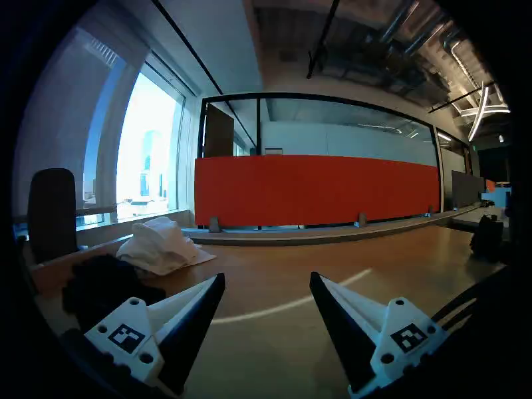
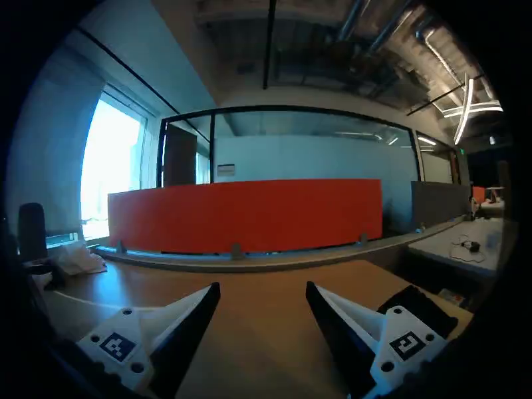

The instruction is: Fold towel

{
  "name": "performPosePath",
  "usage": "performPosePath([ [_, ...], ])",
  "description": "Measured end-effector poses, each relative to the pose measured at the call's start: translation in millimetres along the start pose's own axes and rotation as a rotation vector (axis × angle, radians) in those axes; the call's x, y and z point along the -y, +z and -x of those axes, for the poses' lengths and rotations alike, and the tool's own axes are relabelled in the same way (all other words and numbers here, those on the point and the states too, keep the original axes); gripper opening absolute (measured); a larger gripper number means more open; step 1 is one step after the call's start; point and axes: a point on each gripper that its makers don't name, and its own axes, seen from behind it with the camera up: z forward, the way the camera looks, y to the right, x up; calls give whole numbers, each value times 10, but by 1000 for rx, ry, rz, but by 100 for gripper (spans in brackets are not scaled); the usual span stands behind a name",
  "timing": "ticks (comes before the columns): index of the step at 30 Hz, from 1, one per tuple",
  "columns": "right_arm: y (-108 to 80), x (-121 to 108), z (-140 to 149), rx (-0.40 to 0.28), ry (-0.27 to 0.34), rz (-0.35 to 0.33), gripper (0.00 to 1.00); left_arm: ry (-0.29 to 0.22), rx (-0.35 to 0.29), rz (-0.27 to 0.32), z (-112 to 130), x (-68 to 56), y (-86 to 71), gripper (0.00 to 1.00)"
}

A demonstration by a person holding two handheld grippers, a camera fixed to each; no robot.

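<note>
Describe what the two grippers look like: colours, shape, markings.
The left gripper and right gripper look alike: each has two wedge-shaped fingers tapering to points, white on the outside and black on the inner faces. Each finger's white base carries a square black-and-white marker.

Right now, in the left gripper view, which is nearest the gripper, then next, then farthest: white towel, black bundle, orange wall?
1. Black bundle, low on the left.
2. White towel, left, just behind it.
3. Orange wall, across the desk's far edge.
</note>
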Motion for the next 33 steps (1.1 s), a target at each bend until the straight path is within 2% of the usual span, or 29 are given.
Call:
performPosePath([
  [9,60,-86,229,-1,47,13,100,0,0,0,-2,2,1,94],
  [24,34,-39,540,28,62,-3,99,0,0,0,3,-3,1,94],
  [33,16,-17,565,15,46,-14,99,0,0,0,11,-3,-1,94],
])
